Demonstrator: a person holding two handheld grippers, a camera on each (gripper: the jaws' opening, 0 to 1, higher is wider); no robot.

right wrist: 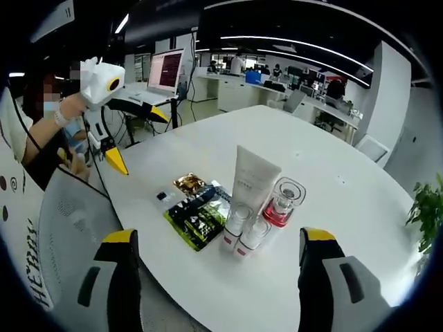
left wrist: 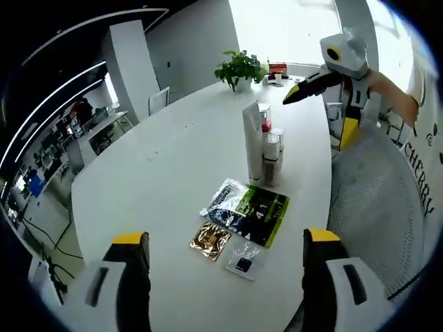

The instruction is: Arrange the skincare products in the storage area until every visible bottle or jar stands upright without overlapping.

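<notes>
Risk sits mostly with the tight cluster on the white surface [right wrist: 208, 152]: a tall white tube [right wrist: 252, 181], a clear bottle with a red base [right wrist: 282, 202] and two small white bottles with clear caps [right wrist: 246, 229] stand upright, touching or just beside one another. My judgement is that reaching for any one of them with wide jaws could knock its neighbour over, and the tall tube, standing on its narrow end, looks the likeliest to topple and take the small ones with it.

Beside the cluster lie flat things: a large dark-and-green sachet [left wrist: 249, 211], a gold foil packet [left wrist: 211, 240] and a small clear packet with a dark square [left wrist: 243, 263]. They touch or overlap at their edges. A flat packet would be hard to pinch off a smooth top, and jaws sliding under one could push it into the standing bottles.

As for contents, the red-based bottle is clear above and I cannot tell how full it is; the tube and the small bottles are opaque, so their fill is hidden. All caps appear on.

The left hand-held gripper [left wrist: 225, 259] hovers released over the near edge, holding nothing. The right hand-held gripper [right wrist: 214, 266] is likewise released and empty, its jaws spread on either side of the products, well short of them
</notes>
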